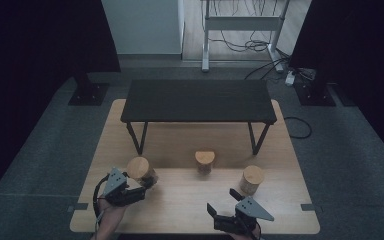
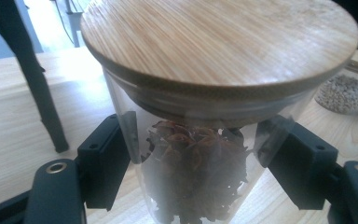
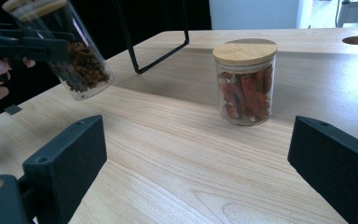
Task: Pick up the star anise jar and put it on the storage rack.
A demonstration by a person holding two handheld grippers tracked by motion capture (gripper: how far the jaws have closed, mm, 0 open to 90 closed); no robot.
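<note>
Between claw pads: glass jar [image 2: 200, 140] (bamboo-lidded), tilted.

We see a clear, glossy glass jar [image 2: 196, 154] with a smooth, matt wooden lid [image 2: 219, 39] at upper centre. The left hand-held gripper [image 2: 196, 182] is matt black plastic. The bench [image 3: 191, 163] shows pale, grained wood.

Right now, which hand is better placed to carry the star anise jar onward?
Left. The left gripper is shut on the star anise jar, lifted and tilted off the table. The right gripper hangs open, nothing between its jaws.
</note>
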